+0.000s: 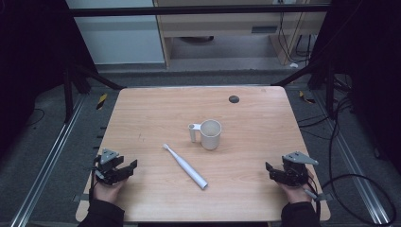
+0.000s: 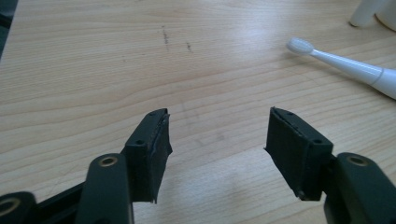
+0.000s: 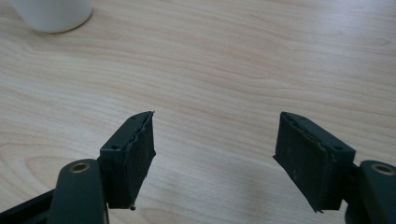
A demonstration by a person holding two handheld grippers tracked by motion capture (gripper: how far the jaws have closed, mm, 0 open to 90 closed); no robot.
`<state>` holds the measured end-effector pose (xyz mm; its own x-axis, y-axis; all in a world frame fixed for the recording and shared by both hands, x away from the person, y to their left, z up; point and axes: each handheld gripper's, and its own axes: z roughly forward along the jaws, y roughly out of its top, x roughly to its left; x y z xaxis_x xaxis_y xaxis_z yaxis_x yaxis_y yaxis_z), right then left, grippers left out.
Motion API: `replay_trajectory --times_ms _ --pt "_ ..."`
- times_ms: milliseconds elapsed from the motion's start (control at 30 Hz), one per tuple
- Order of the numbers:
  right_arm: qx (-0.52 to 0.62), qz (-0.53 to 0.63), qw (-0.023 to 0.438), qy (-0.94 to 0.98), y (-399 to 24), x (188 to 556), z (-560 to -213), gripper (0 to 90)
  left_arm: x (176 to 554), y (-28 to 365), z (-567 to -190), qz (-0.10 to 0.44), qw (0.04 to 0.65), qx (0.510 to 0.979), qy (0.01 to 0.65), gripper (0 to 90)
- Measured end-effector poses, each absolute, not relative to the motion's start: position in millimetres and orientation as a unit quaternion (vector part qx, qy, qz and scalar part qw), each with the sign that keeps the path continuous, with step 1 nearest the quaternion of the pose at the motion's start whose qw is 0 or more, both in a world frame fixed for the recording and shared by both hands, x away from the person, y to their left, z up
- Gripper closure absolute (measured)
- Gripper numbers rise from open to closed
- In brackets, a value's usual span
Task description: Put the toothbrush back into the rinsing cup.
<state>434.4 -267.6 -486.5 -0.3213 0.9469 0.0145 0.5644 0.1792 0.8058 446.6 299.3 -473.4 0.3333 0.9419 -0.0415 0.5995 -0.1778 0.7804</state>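
A white mug [image 1: 210, 134] stands upright near the middle of the wooden table [image 1: 156, 113], its handle to the left. A white electric toothbrush [image 1: 185, 166] lies flat in front of it, head toward the far left. In the left gripper view the toothbrush [image 2: 345, 66] head lies at the upper right, beyond the jaws. My left gripper [image 1: 126, 171] rests at the table's front left, open, with bare wood between its pads [image 2: 215, 140]. My right gripper [image 1: 272, 171] sits at the front right, open and holding nothing [image 3: 214, 144]. The mug's base [image 3: 52, 14] shows at the right gripper view's upper left.
A small dark round disc [image 1: 233, 99] sits near the table's far edge. Beyond the table are a grey floor, metal rails, cables at the right and a wooden cabinet at the back. Wide bare wood lies between the two grippers.
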Motion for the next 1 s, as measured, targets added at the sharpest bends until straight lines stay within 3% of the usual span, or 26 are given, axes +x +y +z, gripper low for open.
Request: replay_trajectory --times_ms 333,1000 --pt "0.495 0.386 0.250 0.737 -254 427 -482 32.2 441 279 -470 0.231 0.361 0.753 0.499 55.0" --pt "0.421 0.414 0.209 0.780 -196 423 -473 43.9 438 271 -465 0.247 0.347 0.768 0.479 73.6"
